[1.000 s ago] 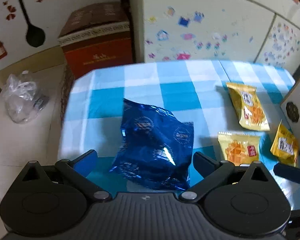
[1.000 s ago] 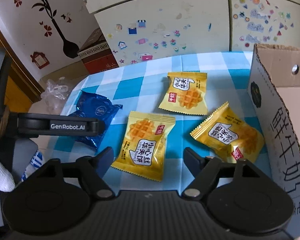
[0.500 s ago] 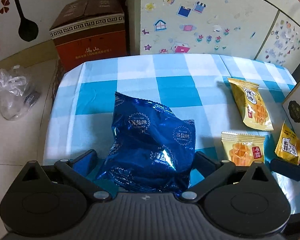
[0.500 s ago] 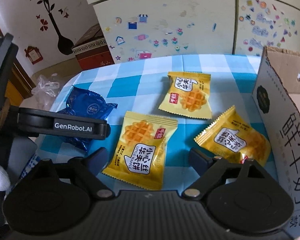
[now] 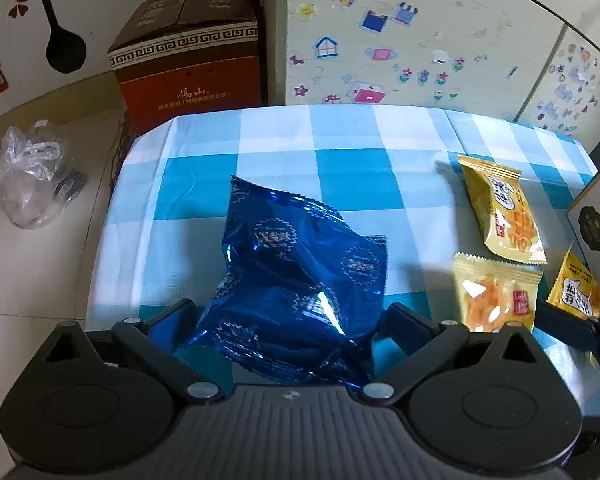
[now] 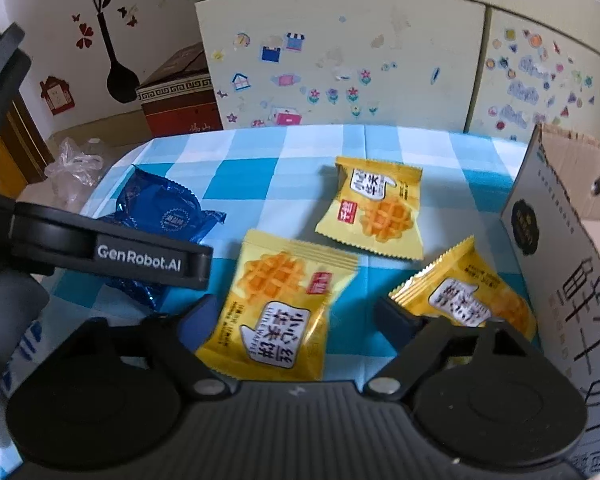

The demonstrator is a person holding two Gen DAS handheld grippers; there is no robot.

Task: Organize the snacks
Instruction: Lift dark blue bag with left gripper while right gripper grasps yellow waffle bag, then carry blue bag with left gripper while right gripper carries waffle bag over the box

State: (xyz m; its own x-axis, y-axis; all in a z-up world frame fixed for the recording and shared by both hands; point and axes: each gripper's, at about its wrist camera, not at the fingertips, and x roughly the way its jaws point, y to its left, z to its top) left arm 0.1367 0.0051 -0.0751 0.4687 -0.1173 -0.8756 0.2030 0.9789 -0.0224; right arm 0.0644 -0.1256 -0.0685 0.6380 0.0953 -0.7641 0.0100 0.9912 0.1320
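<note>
A blue foil snack bag point(image 5: 300, 280) lies on the blue-checked tablecloth point(image 5: 340, 152), between the fingers of my left gripper point(image 5: 288, 316), which is open around its near end. It also shows in the right wrist view point(image 6: 160, 212). Three yellow waffle packets lie to its right: a near one point(image 6: 284, 304), a far one point(image 6: 376, 208) and one by the box point(image 6: 468, 296). My right gripper point(image 6: 296, 320) is open with the near packet between its fingers. The left gripper's finger point(image 6: 112, 252) crosses the right wrist view.
A printed cardboard box point(image 6: 572, 280) with an open top stands at the table's right edge. A sticker-covered cabinet point(image 5: 420, 40) is behind the table. A brown carton point(image 5: 188, 52) and a clear plastic bag point(image 5: 32, 176) sit on the floor to the left.
Both grippers have moved forward and down. The blue bag now sits deeper between the left fingers, and the near yellow packet deeper between the right fingers. Both jaws have stayed open.
</note>
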